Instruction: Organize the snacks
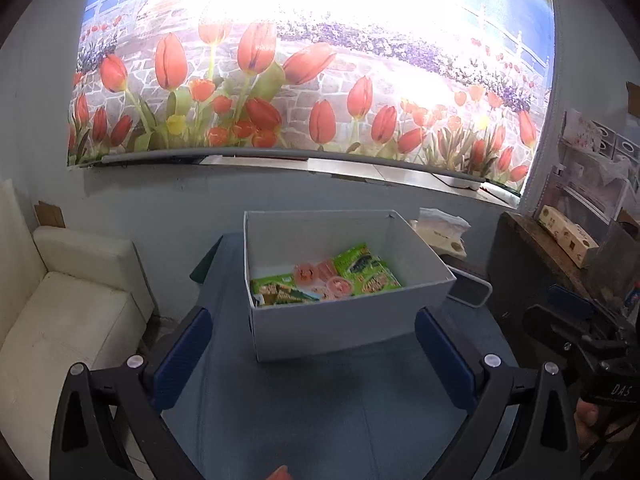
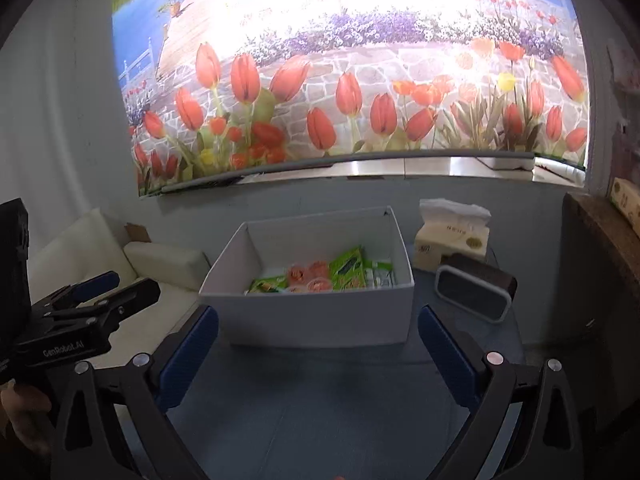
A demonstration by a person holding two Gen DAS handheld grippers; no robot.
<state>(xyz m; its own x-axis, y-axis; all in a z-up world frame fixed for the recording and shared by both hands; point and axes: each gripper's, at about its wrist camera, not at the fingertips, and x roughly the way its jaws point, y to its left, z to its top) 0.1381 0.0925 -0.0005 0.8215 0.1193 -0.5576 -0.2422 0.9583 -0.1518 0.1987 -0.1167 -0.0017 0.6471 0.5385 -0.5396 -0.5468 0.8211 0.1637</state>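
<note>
A white open box [image 1: 332, 328] [image 2: 320, 320] stands on the blue table. Inside it lie green snack packets [image 1: 366, 268] [image 2: 348, 270] and several small pink jelly cups [image 1: 320, 276] [image 2: 310, 274]. My left gripper [image 1: 314, 344] hangs in front of the box, jaws wide apart with nothing between them. My right gripper [image 2: 318, 340] is likewise open and empty, also short of the box's near wall. In the right wrist view the left gripper shows at the left edge [image 2: 92, 304]; in the left wrist view the right gripper shows at the right edge [image 1: 576, 320]. A small orange item [image 1: 280, 473] peeks in at the bottom edge.
A tissue pack [image 2: 452, 236] and a dark grey-rimmed speaker-like box [image 2: 474, 292] stand to the right of the box. A white sofa [image 1: 60, 312] lies left of the table. A dark wooden shelf [image 1: 540, 248] stands at the right. A tulip mural covers the wall.
</note>
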